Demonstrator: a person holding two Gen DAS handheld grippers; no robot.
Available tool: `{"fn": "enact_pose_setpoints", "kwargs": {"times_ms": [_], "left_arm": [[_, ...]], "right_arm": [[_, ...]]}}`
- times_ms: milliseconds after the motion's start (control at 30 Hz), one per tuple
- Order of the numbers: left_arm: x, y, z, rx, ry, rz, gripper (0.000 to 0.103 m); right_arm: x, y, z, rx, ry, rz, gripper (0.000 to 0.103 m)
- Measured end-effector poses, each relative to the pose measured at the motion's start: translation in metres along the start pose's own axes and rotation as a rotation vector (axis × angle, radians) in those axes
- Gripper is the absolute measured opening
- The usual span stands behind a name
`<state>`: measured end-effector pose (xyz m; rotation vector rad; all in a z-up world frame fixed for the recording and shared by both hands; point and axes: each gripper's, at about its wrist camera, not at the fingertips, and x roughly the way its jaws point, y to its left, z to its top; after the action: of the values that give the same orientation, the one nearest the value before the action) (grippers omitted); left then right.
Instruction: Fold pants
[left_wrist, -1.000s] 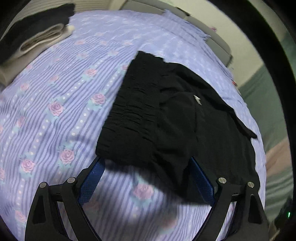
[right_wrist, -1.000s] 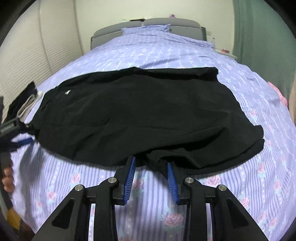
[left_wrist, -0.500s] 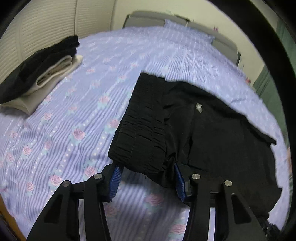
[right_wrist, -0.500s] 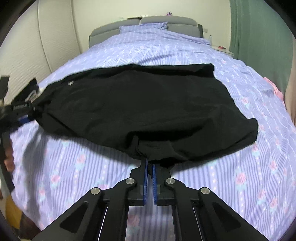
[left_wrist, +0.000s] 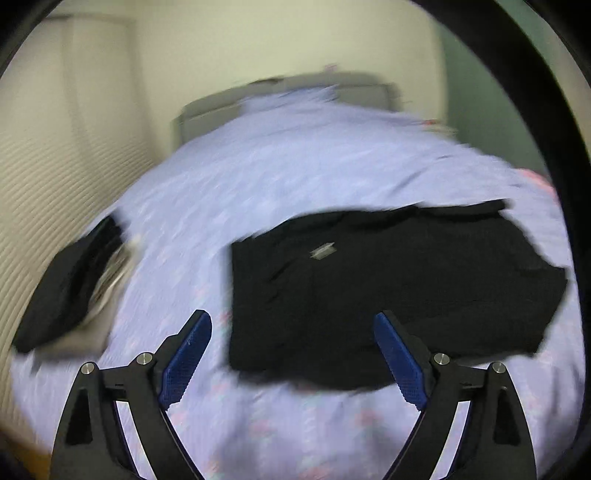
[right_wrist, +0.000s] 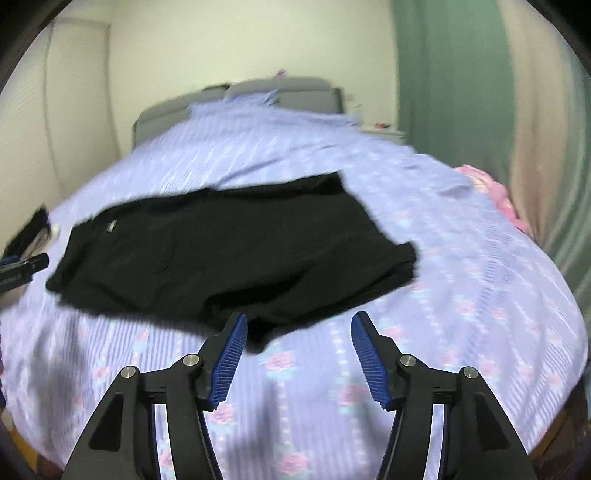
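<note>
Both grippers have let go of the black pants' near edge, which each pinched half a second ago, and now hang back from the cloth. Jaws of the left gripper have just been opening and stand wide with nothing between them; those of the right gripper have likewise just been opening and frame only bedspread, the hem lying just beyond the left pad. Pants lie spread flat across the middle of the lavender rose-print bed, legs apparently laid 1 over the other, a small pale label facing up. At least 1 lengthwise fold looks done; the long shape suggests a crosswise fold remains. A stack of folded clothes sits well apart at the bed's left edge.
</note>
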<state>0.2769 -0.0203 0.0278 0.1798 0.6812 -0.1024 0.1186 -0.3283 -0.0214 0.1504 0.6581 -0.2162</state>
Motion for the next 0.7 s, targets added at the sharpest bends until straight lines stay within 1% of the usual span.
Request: {"fn": "enact_pose_setpoints", "kwargs": {"times_ms": [100, 167, 200, 367, 433, 467, 500, 533, 600, 633, 700], "left_arm": [[0.011, -0.035, 0.030, 0.101, -0.036, -0.168, 0.091], [0.024, -0.057, 0.047, 0.170, -0.048, -0.254, 0.091], [0.035, -0.070, 0.059, 0.212, -0.046, -0.321, 0.091], [0.096, -0.126, 0.104, 0.341, -0.009, -0.536, 0.091], [0.108, -0.143, 0.109, 0.388, 0.003, -0.588, 0.091], [0.123, -0.156, 0.116, 0.420, 0.017, -0.613, 0.091], [0.124, -0.165, 0.116, 0.439, 0.026, -0.626, 0.091], [0.135, -0.177, 0.119, 0.469, 0.044, -0.647, 0.091], [0.149, -0.196, 0.126, 0.528, 0.082, -0.674, 0.091], [0.155, -0.204, 0.130, 0.551, 0.101, -0.682, 0.091], [0.160, -0.217, 0.139, 0.594, 0.154, -0.696, 0.091]], "right_arm": [[-0.004, -0.026, 0.007, 0.085, -0.045, -0.025, 0.060], [-0.001, -0.038, 0.011, 0.122, -0.057, -0.040, 0.060], [0.002, -0.045, 0.015, 0.144, -0.062, -0.046, 0.060], [0.024, -0.063, 0.027, 0.232, -0.073, -0.067, 0.060], [0.038, -0.065, 0.030, 0.264, -0.049, -0.072, 0.059], [0.042, -0.065, 0.030, 0.276, -0.035, -0.070, 0.059], [0.051, -0.065, 0.032, 0.292, -0.013, -0.064, 0.058], [0.054, -0.065, 0.032, 0.305, -0.001, -0.077, 0.058], [0.061, -0.067, 0.031, 0.334, 0.023, -0.089, 0.058], [0.066, -0.070, 0.032, 0.359, 0.052, -0.099, 0.058], [0.074, -0.076, 0.034, 0.424, 0.110, -0.091, 0.058]]}}
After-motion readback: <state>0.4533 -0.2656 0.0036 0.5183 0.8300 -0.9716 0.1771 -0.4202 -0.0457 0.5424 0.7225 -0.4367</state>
